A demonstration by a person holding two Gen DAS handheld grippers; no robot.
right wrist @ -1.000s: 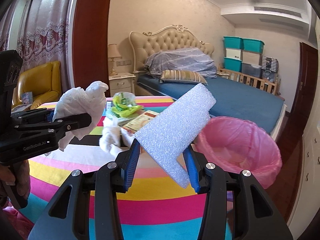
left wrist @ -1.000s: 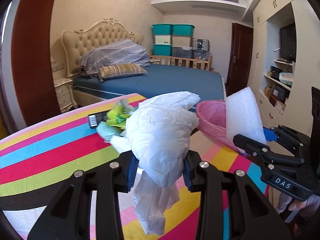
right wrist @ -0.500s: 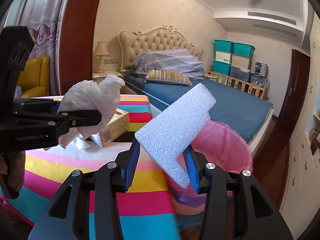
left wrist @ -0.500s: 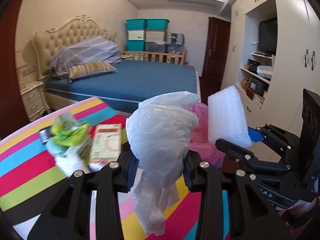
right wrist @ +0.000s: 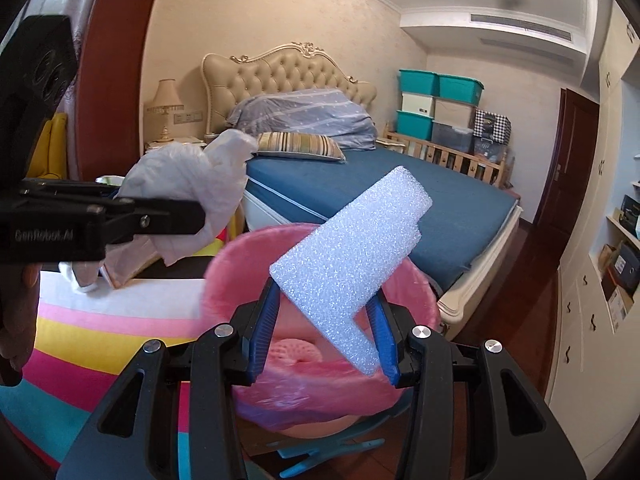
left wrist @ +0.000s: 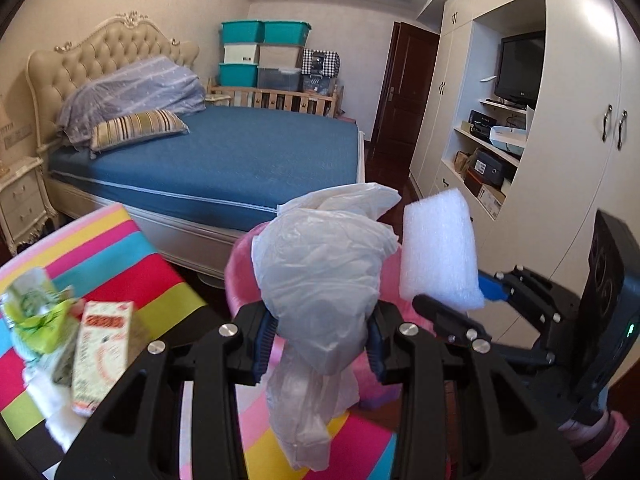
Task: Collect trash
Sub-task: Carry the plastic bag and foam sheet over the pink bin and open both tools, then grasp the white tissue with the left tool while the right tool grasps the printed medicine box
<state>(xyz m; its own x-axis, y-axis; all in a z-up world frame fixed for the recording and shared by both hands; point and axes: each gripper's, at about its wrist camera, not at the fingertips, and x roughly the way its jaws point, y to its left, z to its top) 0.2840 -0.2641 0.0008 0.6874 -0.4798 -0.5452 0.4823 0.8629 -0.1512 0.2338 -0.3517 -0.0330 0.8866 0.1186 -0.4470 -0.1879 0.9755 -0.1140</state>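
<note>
The left gripper [left wrist: 318, 344] is clamped on a crumpled white plastic bag [left wrist: 320, 276], the right gripper [right wrist: 326, 328] on a white foam block [right wrist: 348, 268], both held over the pink-lined bin [right wrist: 224, 276]. Both are judged light, the bag limp, the foam springy, best gripped mid-body.

Room's evenly bright with soft daylight, no harsh shadows. Heavy fisheye bending at the edges with black vignette corners in both views. Motion blur smears the small box [left wrist: 102, 356] and striped surface [left wrist: 132, 256]; the pink bin rim [right wrist: 240, 248] looks soft too.
</note>
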